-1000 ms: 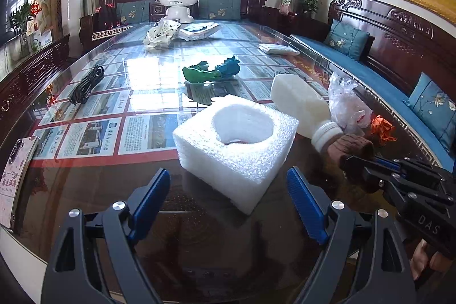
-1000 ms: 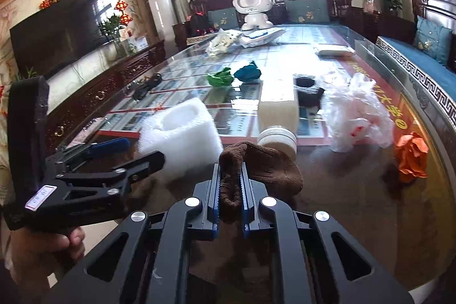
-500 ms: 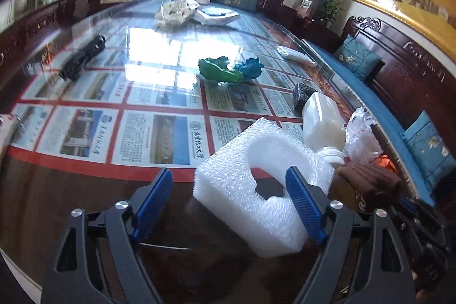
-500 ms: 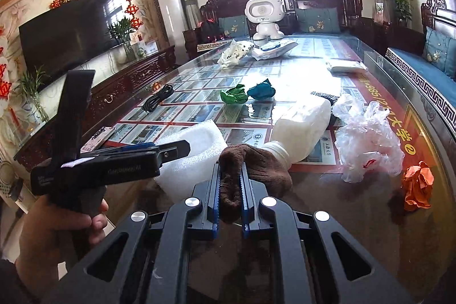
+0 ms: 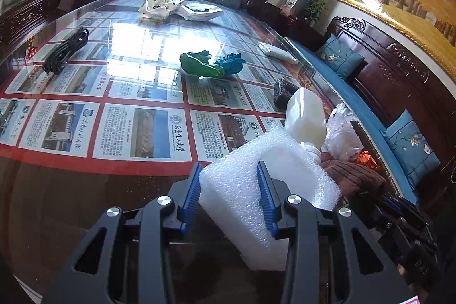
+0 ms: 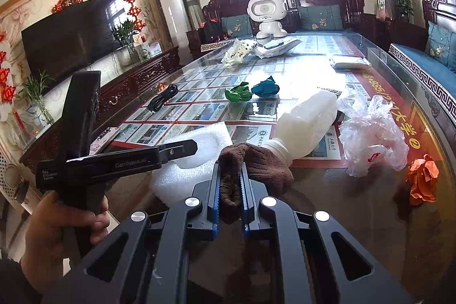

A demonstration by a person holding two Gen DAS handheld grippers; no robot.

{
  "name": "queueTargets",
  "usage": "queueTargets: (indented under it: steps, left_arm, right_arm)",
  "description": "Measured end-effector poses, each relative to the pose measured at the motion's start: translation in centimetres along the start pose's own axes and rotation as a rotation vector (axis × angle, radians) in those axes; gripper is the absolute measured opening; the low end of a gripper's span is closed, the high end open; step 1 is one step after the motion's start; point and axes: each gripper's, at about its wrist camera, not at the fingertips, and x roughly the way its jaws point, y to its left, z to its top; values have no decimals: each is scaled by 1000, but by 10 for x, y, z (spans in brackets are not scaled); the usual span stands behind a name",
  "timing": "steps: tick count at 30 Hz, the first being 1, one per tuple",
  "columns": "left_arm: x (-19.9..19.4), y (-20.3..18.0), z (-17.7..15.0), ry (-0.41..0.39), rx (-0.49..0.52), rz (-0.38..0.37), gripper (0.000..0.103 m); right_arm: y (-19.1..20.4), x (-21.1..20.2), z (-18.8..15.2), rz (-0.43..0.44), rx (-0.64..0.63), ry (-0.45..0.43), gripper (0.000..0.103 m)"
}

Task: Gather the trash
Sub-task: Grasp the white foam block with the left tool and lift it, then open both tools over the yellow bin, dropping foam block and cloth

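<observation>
My left gripper [image 5: 229,190] is shut on the wall of a white foam block [image 5: 236,184] with a round hole, at the table's near edge. The block also shows in the right wrist view [image 6: 182,178], with the left gripper [image 6: 182,148] over it. My right gripper [image 6: 230,184] is shut on a brown knit rag [image 6: 256,164], seen too in the left wrist view [image 5: 353,175]. A white plastic bottle [image 6: 305,118] lies on its side just behind the rag. A crumpled clear plastic bag [image 6: 373,133] and an orange paper ball [image 6: 421,178] lie to the right.
Green [image 6: 238,93] and blue [image 6: 265,87] crumpled papers lie mid-table. A black cable [image 5: 64,50] lies at the left, a dark sponge [image 5: 283,91] behind the bottle. A white toy robot [image 6: 266,16], a crumpled bag and a packet stand at the far end. Sofas flank the glass table.
My left gripper has moved in over the foam block and closed on its wall; a second ago it was open in front of it. The right gripper still holds the rag.
</observation>
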Motion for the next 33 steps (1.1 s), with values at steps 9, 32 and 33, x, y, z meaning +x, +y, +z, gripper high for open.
queueTargets:
  steps: [9,32,33]
  left_arm:
    - [-59,-14,-19,-70,77,-5,39]
    - [-59,-121,-210,235,373,-214,40]
    - [-57,-122,-216,249,381,-209,40]
  right_arm:
    - [0,-48,-6,49,38,-60,12]
    - [-30,-170,-206,-114,273,115,18]
    - [-32,-167,-212,-116,280,142,24]
